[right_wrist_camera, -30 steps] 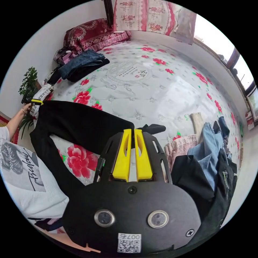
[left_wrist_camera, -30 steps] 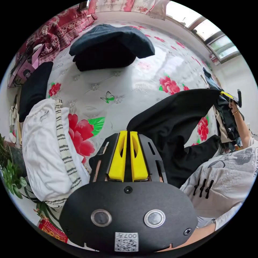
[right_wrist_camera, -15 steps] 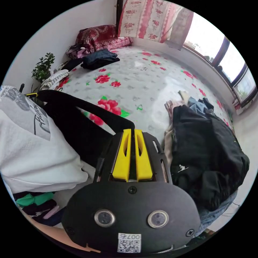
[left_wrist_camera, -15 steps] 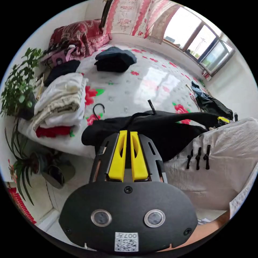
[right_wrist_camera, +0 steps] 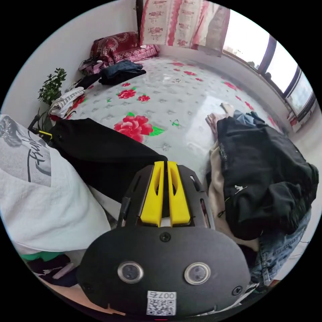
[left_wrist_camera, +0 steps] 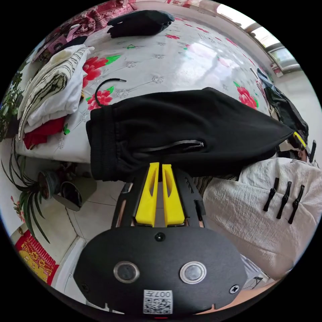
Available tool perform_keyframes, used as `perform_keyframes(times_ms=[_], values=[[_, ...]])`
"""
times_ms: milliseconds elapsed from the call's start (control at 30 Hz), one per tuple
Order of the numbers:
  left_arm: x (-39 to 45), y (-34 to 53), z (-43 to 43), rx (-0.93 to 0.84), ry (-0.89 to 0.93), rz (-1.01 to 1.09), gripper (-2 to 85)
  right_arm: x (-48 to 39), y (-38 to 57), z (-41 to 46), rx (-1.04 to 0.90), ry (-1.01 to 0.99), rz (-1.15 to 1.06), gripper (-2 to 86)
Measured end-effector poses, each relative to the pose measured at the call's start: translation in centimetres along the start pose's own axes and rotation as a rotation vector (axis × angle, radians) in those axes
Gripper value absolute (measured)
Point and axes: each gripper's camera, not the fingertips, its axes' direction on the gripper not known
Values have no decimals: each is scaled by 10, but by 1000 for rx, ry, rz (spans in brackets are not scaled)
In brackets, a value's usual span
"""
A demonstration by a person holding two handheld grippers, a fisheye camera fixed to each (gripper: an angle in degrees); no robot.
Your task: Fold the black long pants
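The black pants (left_wrist_camera: 188, 130), a bunched strip half a second ago, now hang spread flat between the two grippers above the edge of the floral mattress (left_wrist_camera: 188, 60), waistband and zip pocket showing. The left gripper (left_wrist_camera: 158, 166) and right gripper (right_wrist_camera: 165, 163) are each clamped on the fabric. Folded clothes (left_wrist_camera: 50, 90) sit nearby.
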Motion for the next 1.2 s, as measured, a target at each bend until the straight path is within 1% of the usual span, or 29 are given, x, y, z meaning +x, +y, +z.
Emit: perform_keyframes(times_ms=[67, 100, 133, 167, 200, 233, 267, 300, 333, 400, 433, 500, 533, 600, 667, 700, 767, 867, 933, 967, 1000, 1033, 1067, 1133, 1200], values=[[5, 1, 4, -27, -33, 21, -7, -12, 2, -11, 1, 108, -79, -1], [5, 1, 6, -33, -35, 19, -7, -18, 10, -1, -43, 154, -111, -1], [4, 3, 8, -40, -35, 11, -6, -19, 16, 8, -78, 159, -114, -1], [1, 4, 9, -39, -32, 0, -5, -16, 33, 35, -169, 120, -84, -1], [-1, 4, 9, -37, -30, -7, -5, -7, 55, 70, -277, 23, -4, -1], [-4, 5, 7, -30, -24, -21, -3, 0, 67, 88, -336, -44, 53, -1], [-8, 5, 4, -26, -19, -33, -1, 15, 90, 118, -453, -191, 169, -1], [-9, 6, 2, -25, -17, -40, 2, 29, 109, 129, -484, -254, 274, 0], [-12, 8, -5, -17, -11, -58, 7, 36, 116, 126, -464, -260, 320, 1], [-16, 14, -19, 10, -5, -83, 20, 74, 135, 91, -295, -275, 507, 7], [-20, 21, -27, 29, 2, -110, 30, 85, 140, 81, -250, -273, 561, 9], [-29, 37, -40, 75, 38, -166, 44, 131, 165, 50, -92, -298, 755, 28], [-38, 49, -46, 114, 74, -222, 57, 142, 172, 47, -61, -308, 799, 38], [-55, 69, -54, 188, 146, -339, 83, 182, 199, 52, -6, -412, 962, 70], [-85, 98, -54, 304, 276, -519, 110, 204, 215, 67, 12, -485, 1055, 85], [-92, 104, -52, 323, 310, -563, 115, 214, 223, 77, 28, -510, 1092, 91], [-119, 117, -38, 376, 413, -698, 135, 226, 229, 95, -7, -542, 1139, 97], [-147, 114, -19, 428, 519, -800, 145, 236, 224, 118, -41, -589, 1147, 99], [-159, 102, -7, 418, 572, -833, 141, 242, 215, 123, -52, -584, 1142, 90], [-162, 89, -3, 393, 596, -832, 104, 246, 209, 127, -98, -557, 1137, 80], [-162, 81, -4, 384, 604, -817, 86, 250, 202, 129, -165, -512, 1112, 71], [-160, 64, -8, 351, 567, -807, 46, 252, 199, 129, -193, -489, 1092, 66], [-154, 45, -14, 349, 552, -747, 22, 256, 194, 127, -231, -450, 1048, 58], [-144, 12, -20, 356, 578, -650, 13, 263, 192, 118, -229, -383, 1015, 48], [-132, -23, -21, 320, 562, -601, 9, 273, 205, 101, -183, -290, 1036, 39]])
